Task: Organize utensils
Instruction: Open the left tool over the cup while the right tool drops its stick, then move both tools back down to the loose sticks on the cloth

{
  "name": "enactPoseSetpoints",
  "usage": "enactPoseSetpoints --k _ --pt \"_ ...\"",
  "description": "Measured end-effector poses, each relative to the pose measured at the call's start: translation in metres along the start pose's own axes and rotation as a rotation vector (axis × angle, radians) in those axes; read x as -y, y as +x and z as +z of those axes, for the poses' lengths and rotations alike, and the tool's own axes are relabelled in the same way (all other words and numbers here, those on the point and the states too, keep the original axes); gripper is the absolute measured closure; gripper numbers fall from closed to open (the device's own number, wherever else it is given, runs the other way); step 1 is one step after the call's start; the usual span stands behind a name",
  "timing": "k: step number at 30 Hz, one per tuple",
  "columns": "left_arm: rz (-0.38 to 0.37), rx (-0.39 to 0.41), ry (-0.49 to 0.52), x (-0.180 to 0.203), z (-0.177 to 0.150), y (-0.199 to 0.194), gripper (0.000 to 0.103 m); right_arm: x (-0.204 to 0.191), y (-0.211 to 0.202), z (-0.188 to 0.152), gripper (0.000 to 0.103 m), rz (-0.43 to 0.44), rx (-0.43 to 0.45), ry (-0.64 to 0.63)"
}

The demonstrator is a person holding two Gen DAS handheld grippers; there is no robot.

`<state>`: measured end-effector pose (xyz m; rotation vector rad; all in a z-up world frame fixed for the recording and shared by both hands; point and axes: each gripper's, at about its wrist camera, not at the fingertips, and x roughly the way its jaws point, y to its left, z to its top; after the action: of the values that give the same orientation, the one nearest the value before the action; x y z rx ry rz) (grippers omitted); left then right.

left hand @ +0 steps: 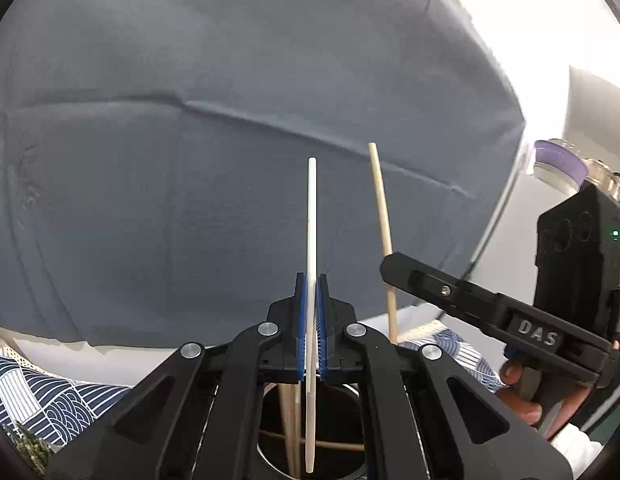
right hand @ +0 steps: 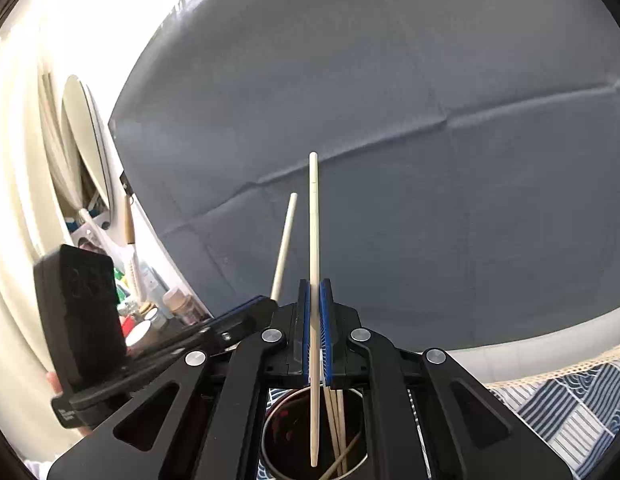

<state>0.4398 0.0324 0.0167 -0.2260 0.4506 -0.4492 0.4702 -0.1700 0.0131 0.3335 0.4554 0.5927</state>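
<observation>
The left gripper (left hand: 311, 320) is clamped on a white chopstick (left hand: 311, 240), which passes upright between the blue pads (left hand: 303, 320). The lower tip of this chopstick hangs inside the mouth of a round metal holder (left hand: 351, 390) directly below the jaws. Wooden chopsticks (left hand: 288, 420) already stand in the holder.

The right gripper (right hand: 314, 328) is clamped on a pale chopstick (right hand: 313, 240), also held upright, with its lower tip hanging inside the mouth of the same holder (right hand: 282, 404). More wooden chopsticks (right hand: 337, 424) lean inside the holder, just beside that tip.

The two grippers sit close together above the holder. The holder stands on a blue-and-white patterned cloth (right hand: 569, 408). A grey cloth backdrop (left hand: 190, 140) hangs behind the holder.
</observation>
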Motion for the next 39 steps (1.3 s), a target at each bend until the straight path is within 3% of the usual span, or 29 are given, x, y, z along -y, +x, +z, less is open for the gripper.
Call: enactPoseSetpoints --k 11,20,25,33,39 --pt "0.035 -0.018 -0.019 0.000 -0.038 0.024 0.098 0.017 0.024 -0.039 0.098 -0.010 -0.093 -0.016" --pt "0.057 -0.040 0.013 0.009 -0.044 -0.002 0.098 0.006 0.004 -0.045 0.095 -0.047 -0.132 -0.065" --pt "0.077 -0.050 0.011 0.004 -0.049 -0.026 0.072 0.001 -0.011 -0.045 0.094 -0.080 -0.130 -0.065" --pt "0.115 -0.092 0.013 0.002 -0.054 -0.057 0.043 -0.012 -0.040 -0.045 0.058 -0.157 -0.132 -0.086" --pt "0.157 -0.161 -0.009 0.000 -0.071 -0.079 0.021 -0.017 -0.062 -0.055 0.021 -0.197 -0.161 -0.068"
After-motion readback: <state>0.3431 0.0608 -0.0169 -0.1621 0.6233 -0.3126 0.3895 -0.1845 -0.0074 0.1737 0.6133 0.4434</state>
